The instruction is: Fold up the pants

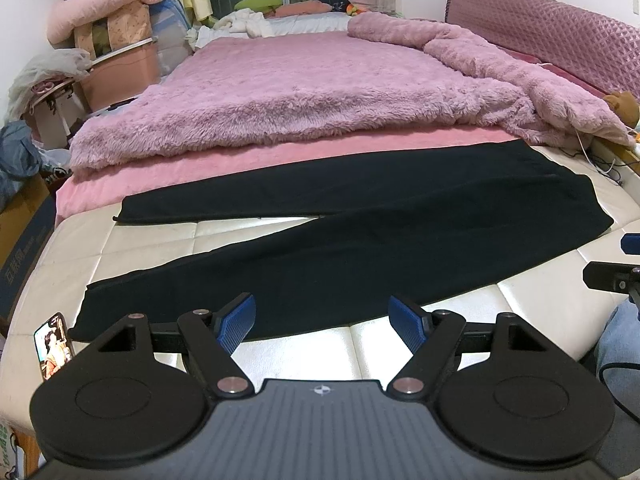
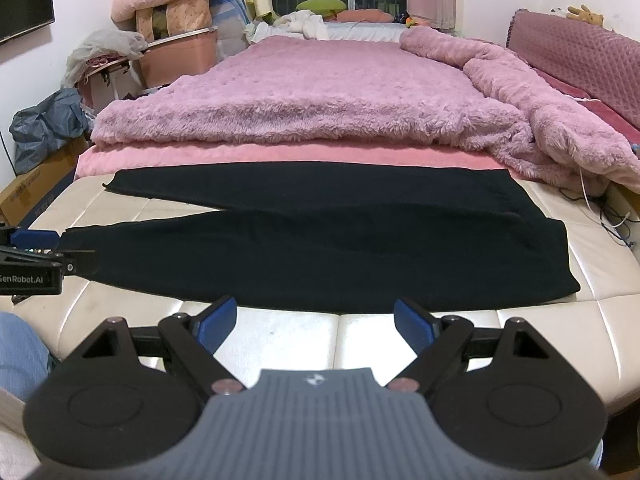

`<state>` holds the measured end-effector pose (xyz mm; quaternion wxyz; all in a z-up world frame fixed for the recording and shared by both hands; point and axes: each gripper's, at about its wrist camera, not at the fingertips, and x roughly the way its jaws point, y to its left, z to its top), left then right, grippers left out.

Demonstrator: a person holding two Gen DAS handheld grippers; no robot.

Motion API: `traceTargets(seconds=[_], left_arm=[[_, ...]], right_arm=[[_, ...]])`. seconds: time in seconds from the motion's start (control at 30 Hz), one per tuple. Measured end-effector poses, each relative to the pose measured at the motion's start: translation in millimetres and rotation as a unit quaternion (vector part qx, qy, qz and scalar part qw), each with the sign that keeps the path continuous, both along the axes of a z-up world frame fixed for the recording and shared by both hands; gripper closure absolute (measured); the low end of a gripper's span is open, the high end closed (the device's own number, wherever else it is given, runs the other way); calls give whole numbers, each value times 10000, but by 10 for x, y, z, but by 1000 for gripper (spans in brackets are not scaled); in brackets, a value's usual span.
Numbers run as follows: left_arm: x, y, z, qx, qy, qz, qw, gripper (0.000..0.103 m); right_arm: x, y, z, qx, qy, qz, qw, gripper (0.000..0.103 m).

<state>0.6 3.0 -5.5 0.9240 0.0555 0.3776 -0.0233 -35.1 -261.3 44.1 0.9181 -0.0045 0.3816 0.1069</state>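
Black pants (image 1: 360,232) lie flat across the cream quilted bench (image 1: 160,240) at the foot of the bed, waist to the right, two legs spread apart toward the left. They also show in the right wrist view (image 2: 340,240). My left gripper (image 1: 322,322) is open and empty, hovering over the near leg's front edge. My right gripper (image 2: 316,322) is open and empty, just in front of the pants' near edge, over the bench (image 2: 280,336). The left gripper also shows at the left edge of the right wrist view (image 2: 36,260).
A fluffy pink blanket (image 1: 300,92) covers the bed behind the pants. A phone (image 1: 54,344) stands at the bench's left front. Storage boxes and bags (image 1: 112,52) stack at the left. White cables (image 2: 612,216) trail at the bench's right end. Someone's jeans-clad knee (image 2: 20,356) is near.
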Motion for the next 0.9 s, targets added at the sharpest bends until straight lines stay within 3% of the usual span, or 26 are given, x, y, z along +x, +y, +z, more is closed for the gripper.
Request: traceTargets(seconds=[0.9], left_arm=[[5,59,21,-37,-11,19,10000,14]], right_arm=[[-11,12,0,-13,-5,11,10000,21]])
